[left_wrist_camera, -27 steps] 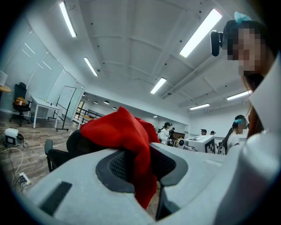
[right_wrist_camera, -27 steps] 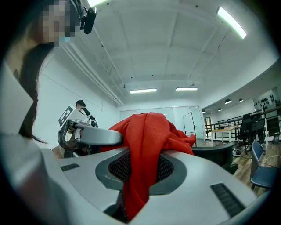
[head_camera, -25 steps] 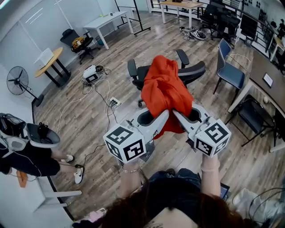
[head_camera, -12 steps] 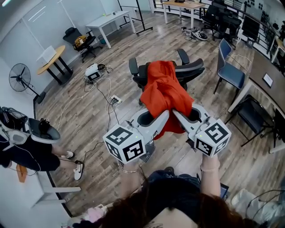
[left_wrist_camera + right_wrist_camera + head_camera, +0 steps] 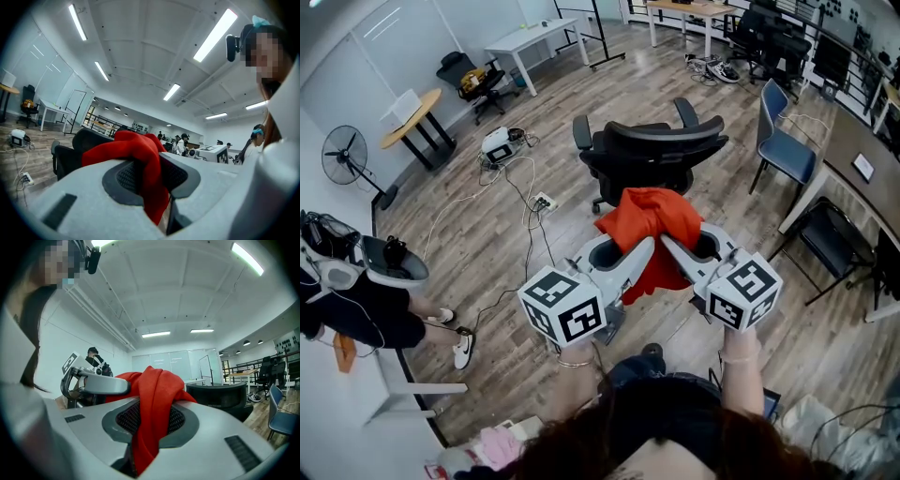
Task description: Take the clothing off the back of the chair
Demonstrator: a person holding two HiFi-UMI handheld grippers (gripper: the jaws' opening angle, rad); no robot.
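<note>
The red clothing (image 5: 649, 223) hangs bunched in the air in front of the black office chair (image 5: 652, 150), whose back is bare. My left gripper (image 5: 648, 247) and right gripper (image 5: 667, 242) meet under the cloth, each shut on a fold of it. In the left gripper view the red fabric (image 5: 138, 147) is pinched between the jaws of the left gripper (image 5: 152, 180), with the chair (image 5: 77, 145) behind. In the right gripper view the clothing (image 5: 157, 385) drapes down between the jaws of the right gripper (image 5: 150, 423).
A blue chair (image 5: 783, 141) and a dark folding chair (image 5: 836, 246) stand at the right beside a desk (image 5: 862, 150). Cables and a power strip (image 5: 542, 202) lie on the wooden floor at the left. A person (image 5: 356, 314) sits at far left near a fan (image 5: 342, 159).
The red clothing has come off the chair back and moved toward me with both grippers, which stay shut on it. The chair back now shows bare.
</note>
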